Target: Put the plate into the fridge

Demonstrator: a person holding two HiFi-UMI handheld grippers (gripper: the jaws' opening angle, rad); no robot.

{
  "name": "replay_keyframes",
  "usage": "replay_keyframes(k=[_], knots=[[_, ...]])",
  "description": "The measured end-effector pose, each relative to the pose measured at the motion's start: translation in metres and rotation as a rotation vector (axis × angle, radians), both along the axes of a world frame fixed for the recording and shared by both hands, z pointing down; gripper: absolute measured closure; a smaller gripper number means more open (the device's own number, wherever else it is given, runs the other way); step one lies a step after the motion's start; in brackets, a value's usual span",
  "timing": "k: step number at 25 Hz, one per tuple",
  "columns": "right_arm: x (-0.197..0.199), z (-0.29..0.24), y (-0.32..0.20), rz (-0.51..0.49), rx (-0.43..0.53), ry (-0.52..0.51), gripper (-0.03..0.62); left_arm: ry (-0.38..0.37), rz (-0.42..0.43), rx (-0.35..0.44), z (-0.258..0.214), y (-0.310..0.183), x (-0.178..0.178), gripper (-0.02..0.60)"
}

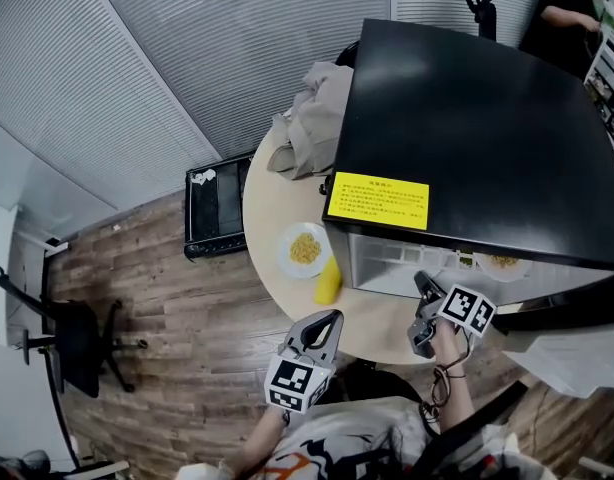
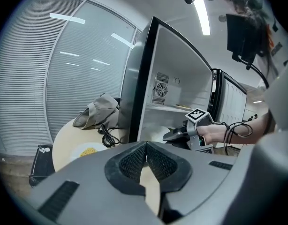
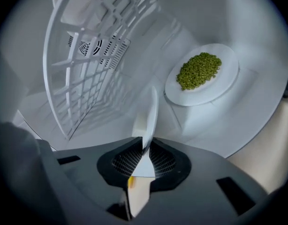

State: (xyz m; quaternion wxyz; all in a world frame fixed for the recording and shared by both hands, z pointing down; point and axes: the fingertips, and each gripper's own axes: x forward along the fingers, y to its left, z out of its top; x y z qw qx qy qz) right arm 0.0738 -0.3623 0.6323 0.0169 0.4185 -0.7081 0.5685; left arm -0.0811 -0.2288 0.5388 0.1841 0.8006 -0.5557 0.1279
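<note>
Inside the fridge (image 1: pixel 467 118), plate (image 3: pixel 214 90) beyond right tool (image 3: pixel 145 142), upper right

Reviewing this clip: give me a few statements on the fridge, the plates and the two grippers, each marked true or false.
1. The fridge stands with its door open. True.
2. The plate of yellow food is inside the fridge. False: it lies on the round table, beside the fridge.
3. A plate of green food lies inside the fridge. True.
4. The left gripper has its fingers wide apart. False: they are together, with nothing between them.
5. The right gripper points into the fridge. True.
</note>
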Motion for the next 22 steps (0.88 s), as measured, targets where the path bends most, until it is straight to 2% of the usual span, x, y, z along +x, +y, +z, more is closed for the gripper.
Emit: replay_keyframes(k=[5,9,10,12,14,16,18,22], knots=[[-0.015,0.002,-0.005,-0.069,0.023,0.011,0.536,-0.003,0.0,-0.007,0.001,0.0,-0.001,0.571],[-0.032,0.004,-0.006,-0.107,0.015,-0.025,0.526,-0.003,-0.001,-0.008,0.0,0.0,-0.004,0.571],[-0.038,0.004,-0.005,-0.125,0.014,-0.031,0.512,-0.003,-0.001,-0.009,0.0,0.0,-0.004,0.571],[-0.047,0.003,-0.003,-0.157,0.02,-0.026,0.428,-0.003,-0.001,-0.009,0.0,0.0,-0.006,0.571],[-0.051,0.003,-0.002,-0.176,0.032,0.001,0.385,-0.005,0.0,-0.006,0.0,0.001,-0.007,0.571],[-0.051,0.004,0.0,-0.198,0.042,0.067,0.35,-0.007,0.0,-0.003,-0.001,0.002,-0.009,0.571],[-0.047,0.006,0.001,-0.222,0.057,0.182,0.308,-0.011,-0.002,0.003,-0.002,0.003,-0.011,0.571],[-0.037,0.011,0.001,-0.235,0.098,0.383,0.272,-0.025,-0.009,0.014,-0.004,0.005,-0.019,0.571]])
